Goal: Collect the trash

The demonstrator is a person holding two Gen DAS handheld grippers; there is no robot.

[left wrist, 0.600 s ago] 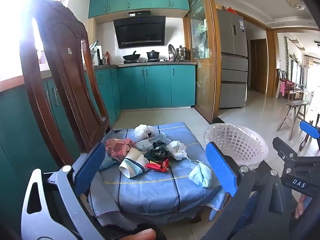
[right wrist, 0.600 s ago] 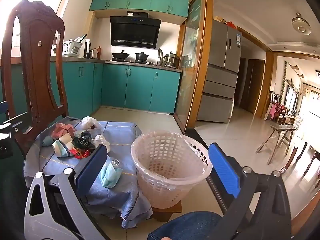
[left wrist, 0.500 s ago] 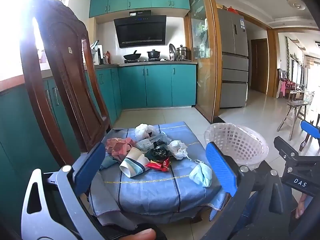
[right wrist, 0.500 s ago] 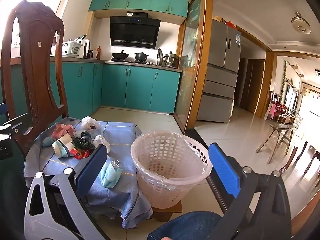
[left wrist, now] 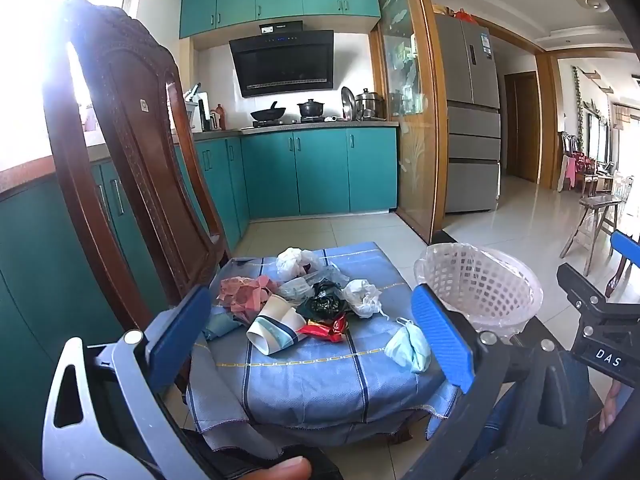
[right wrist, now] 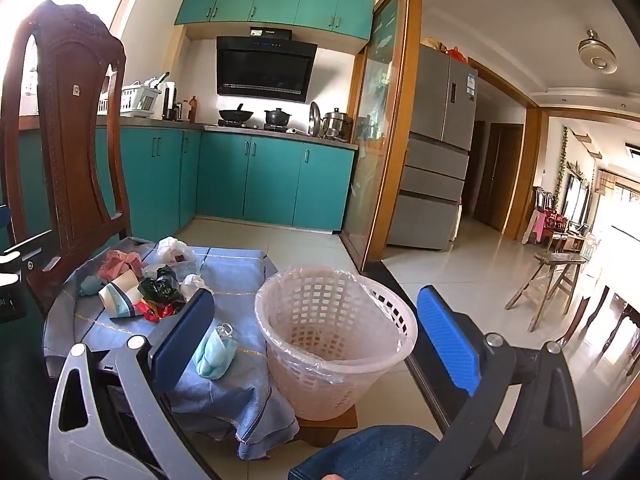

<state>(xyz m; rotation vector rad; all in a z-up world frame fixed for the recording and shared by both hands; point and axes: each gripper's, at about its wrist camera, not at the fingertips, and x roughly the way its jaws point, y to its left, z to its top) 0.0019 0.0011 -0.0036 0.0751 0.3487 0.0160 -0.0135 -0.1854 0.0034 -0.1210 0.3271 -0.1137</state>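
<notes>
Both tongs gape empty: left tongs (left wrist: 310, 334) face the trash pile (left wrist: 304, 304), right tongs (right wrist: 316, 336) the basket (right wrist: 336, 336).

Right gripper (right wrist: 316, 336) wide open, holding nothing, blue pads apart. White lattice basket (right wrist: 334, 340) with clear liner sits between the pads in view, on a small wooden stool beside the table (right wrist: 240, 276), which has a blue cloth. Light blue face mask (right wrist: 214, 352) lies near table edge, just beside basket. Pile further back: paper cup (right wrist: 118, 294), black bag (right wrist: 160, 286), red wrapper (right wrist: 158, 311), pink scraps (right wrist: 120, 262), white crumpled bag (right wrist: 172, 248). Wooden chair (right wrist: 68, 128) at left.
</notes>
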